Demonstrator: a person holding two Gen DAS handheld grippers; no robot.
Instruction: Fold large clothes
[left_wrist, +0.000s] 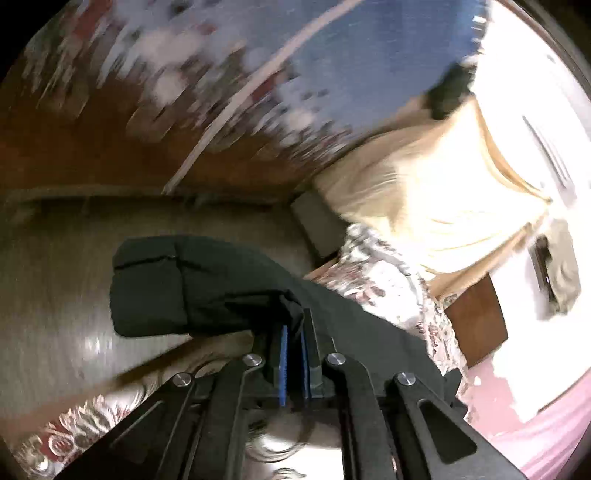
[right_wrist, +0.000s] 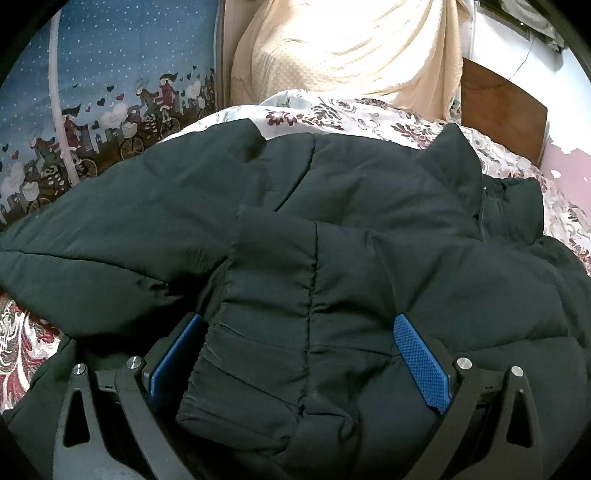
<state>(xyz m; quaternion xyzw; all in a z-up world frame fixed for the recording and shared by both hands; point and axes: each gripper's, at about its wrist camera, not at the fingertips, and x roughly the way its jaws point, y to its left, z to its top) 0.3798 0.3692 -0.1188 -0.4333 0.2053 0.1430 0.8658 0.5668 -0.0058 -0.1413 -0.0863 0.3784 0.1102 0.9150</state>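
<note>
A large dark puffer jacket (right_wrist: 332, 206) lies spread on a floral bedspread (right_wrist: 369, 114). My right gripper (right_wrist: 299, 332) is open, its blue pads (right_wrist: 421, 358) wide apart on either side of a folded-over sleeve or cuff of the jacket. In the blurred left wrist view, my left gripper (left_wrist: 293, 332) is shut on a fold of the jacket (left_wrist: 192, 280) and holds it lifted, the padded sleeve hanging out ahead of the fingers.
A cream curtain (right_wrist: 351, 40) hangs behind the bed. A blue patterned curtain with cyclists (right_wrist: 110, 92) is at the left. A brown wooden headboard (right_wrist: 502, 103) stands at the right by a pink wall (left_wrist: 498, 398).
</note>
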